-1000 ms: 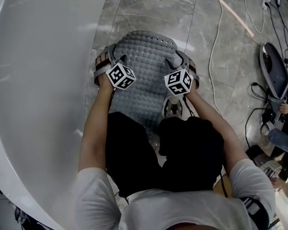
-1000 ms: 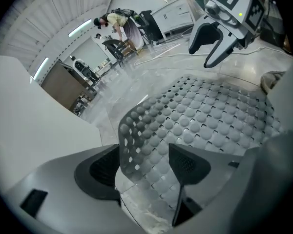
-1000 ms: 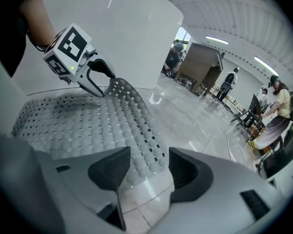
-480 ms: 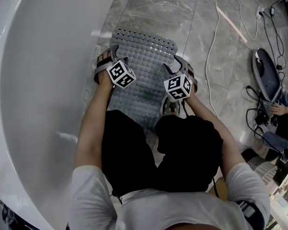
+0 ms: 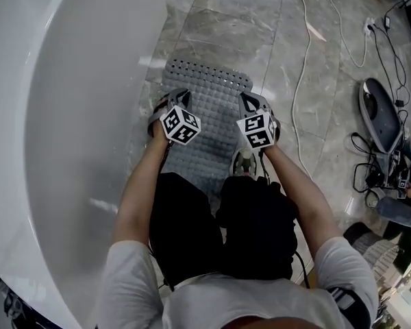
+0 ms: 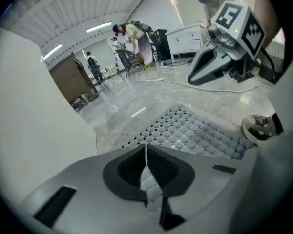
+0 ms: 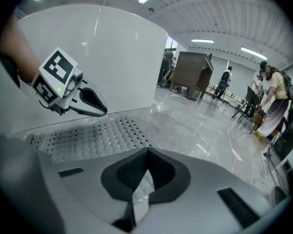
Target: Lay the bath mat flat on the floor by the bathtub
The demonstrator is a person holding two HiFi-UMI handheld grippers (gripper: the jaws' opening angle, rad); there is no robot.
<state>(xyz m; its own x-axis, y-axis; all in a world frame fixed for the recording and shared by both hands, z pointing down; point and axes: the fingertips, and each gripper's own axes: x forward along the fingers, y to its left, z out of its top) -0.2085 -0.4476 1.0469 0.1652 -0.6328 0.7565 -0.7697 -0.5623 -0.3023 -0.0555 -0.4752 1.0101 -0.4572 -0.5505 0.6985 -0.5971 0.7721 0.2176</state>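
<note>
A shoe (image 5: 243, 162) is seen nearest the person, at the near right edge of the bath mat (image 5: 212, 105). Whether it rests on the mat or just beside it cannot be determined.

Above the middle of the mat, the left tongs (image 6: 146, 152) and the right tongs (image 7: 146, 155) are held side by side, angled downward and clear of the mat. Both pairs of jaws have just been closing and are now clenched tip to tip. Nothing is gripped; only the mat below is seen through the slit behind the tips.

The mat is spread flat on the floor (image 5: 260, 26). Its long left edge lies just beside the wall of the bathtub (image 5: 75, 129), and its perforated end lies farthest from the person. No fold or raised corner is visible, so the placement is judged complete or nearly so.

Handling, should an adjustment be required:

- The grey nubbed sheet is judged soft, rubbery and light. It is not considered fragile.
- Sagging and folding are to be expected if it is lifted at one point only.
- It should be taken at two corners of one short edge, one corner per tongs.
- The thin rim offers little purchase, so the pinch should be placed well inside the edge.
- Some cling between the underside and the polished stone is to be expected.
</note>
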